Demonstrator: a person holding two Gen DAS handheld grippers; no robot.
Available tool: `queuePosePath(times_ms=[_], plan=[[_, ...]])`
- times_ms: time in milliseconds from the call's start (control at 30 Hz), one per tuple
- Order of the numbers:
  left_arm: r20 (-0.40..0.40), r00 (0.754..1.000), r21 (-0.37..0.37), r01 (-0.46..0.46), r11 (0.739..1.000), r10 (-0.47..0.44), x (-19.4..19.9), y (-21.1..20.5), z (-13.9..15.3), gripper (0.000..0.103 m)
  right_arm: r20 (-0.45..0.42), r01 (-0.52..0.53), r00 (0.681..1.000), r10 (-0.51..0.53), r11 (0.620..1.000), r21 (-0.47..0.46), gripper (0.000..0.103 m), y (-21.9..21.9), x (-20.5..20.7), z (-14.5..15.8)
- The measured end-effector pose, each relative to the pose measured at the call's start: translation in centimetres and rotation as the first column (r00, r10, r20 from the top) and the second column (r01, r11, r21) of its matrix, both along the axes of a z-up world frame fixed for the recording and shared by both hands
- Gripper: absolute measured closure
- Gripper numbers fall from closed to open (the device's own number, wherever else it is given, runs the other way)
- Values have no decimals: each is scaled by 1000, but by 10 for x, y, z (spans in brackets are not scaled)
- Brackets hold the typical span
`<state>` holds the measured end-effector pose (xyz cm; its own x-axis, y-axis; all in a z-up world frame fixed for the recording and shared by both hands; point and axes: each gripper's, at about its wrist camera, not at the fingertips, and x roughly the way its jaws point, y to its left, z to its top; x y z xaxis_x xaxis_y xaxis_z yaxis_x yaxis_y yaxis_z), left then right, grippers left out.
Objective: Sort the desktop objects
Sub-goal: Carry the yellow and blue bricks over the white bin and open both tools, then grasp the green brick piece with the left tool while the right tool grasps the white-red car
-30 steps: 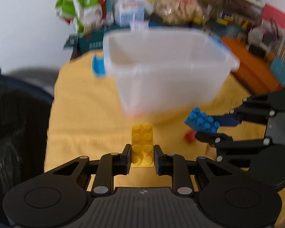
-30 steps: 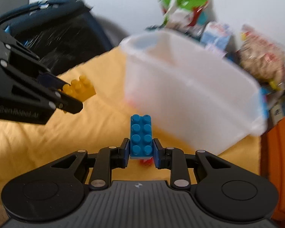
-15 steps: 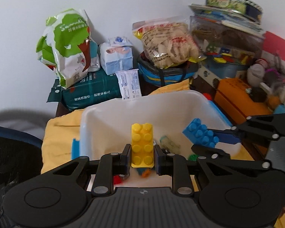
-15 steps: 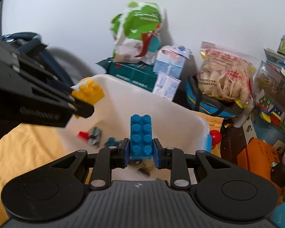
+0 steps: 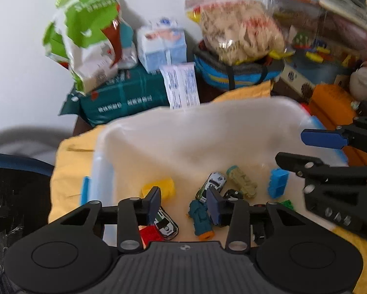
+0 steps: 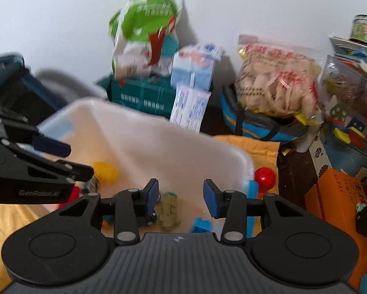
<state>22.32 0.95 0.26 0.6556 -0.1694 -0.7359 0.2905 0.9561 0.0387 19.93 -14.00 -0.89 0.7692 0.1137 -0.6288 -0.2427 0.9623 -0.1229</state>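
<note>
Starting at the left, our left tongs (image 5: 183, 202) hang over the near edge of the white bin (image 5: 102, 152) with their jaws spread apart and nothing between them. Just beyond their left pad the yellow brick (image 5: 162, 187) lies on the bin floor, blurred, so we cannot tell whether it has settled. Moving right along the floor we see a white toy car (image 5: 214, 182), a beige toy vehicle (image 5: 242, 180) and, against the right side, the blue brick (image 5: 279, 182).

Our right tongs (image 6: 181, 197) are likewise spread wide and empty above the bin, the blue brick (image 6: 201, 225) just below them. Outside the rim, on the yellow cloth (image 6: 259, 147) covering the bench, sits a red ball (image 6: 264, 176).

We judge the bricks light, rigid and smooth-sided: they are best pinched across their flat long faces, not over the studs. The ball looks hard and slick, likely to roll; we would close on its widest girth, squarely.
</note>
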Motion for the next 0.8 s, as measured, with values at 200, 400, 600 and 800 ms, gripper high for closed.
queuePosePath(times_ms=[200,400,600,800], plan=[[48,998,-69,38,997,-35,-73,17,23,38,54,-21,998,21,1000,0,42,-11,-62,22],[-92,994,-49,55,997,-60,-135,14,-26,38,-92,-31,995,28,999,-31,38,-17,-115,-17],[-251,964,-45,83,996,-91,-178,0,-79,40,-265,-45,963,54,998,40,45,-20,-156,-69],[-275,949,-76,136,988,-152,-189,-19,-90,41,-318,-95,942,111,993,65,58,-12,-162,-98]])
